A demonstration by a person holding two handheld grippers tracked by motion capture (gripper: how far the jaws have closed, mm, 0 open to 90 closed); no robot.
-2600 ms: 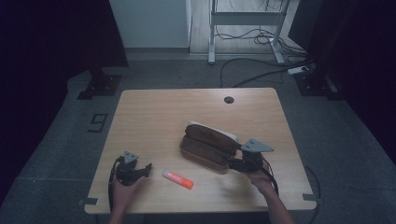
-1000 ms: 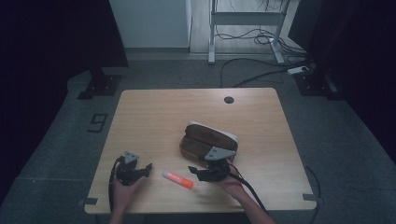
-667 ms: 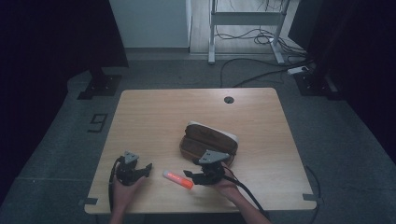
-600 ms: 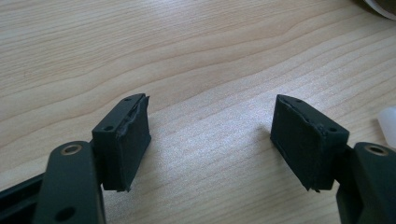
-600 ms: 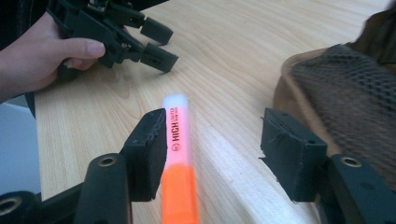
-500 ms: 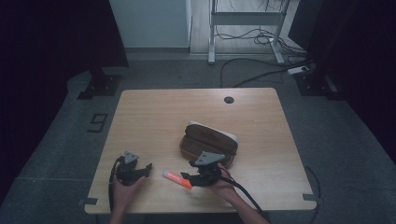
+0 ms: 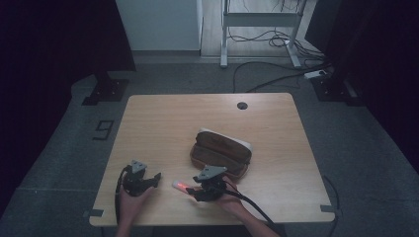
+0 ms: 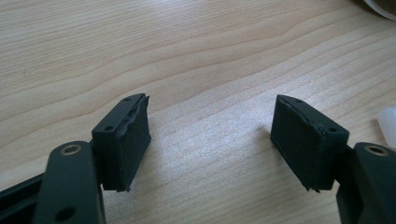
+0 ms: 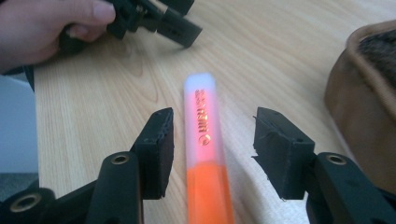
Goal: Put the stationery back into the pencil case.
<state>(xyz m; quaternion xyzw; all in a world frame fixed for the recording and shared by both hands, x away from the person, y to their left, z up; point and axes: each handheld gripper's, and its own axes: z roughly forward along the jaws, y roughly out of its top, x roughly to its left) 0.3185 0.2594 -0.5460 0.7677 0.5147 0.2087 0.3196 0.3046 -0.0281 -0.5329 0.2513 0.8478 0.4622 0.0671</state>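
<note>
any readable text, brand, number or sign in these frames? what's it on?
"9": dark floor marker left of the table, in the high view; it could be a 6 seen from the far side.
Red print along the highlighter barrel, between the open jaws of the right gripper: too blurred to read.
Pencil case, left gripper: no text I can make out.

Right gripper (image 7: 196,191) has travelled from the counter's right side, beside the brown case (image 7: 221,151), leftward to the orange highlighter (image 7: 182,186); its open fingers (image 9: 156,147) now straddle the highlighter's barrel, not yet touching it
</note>
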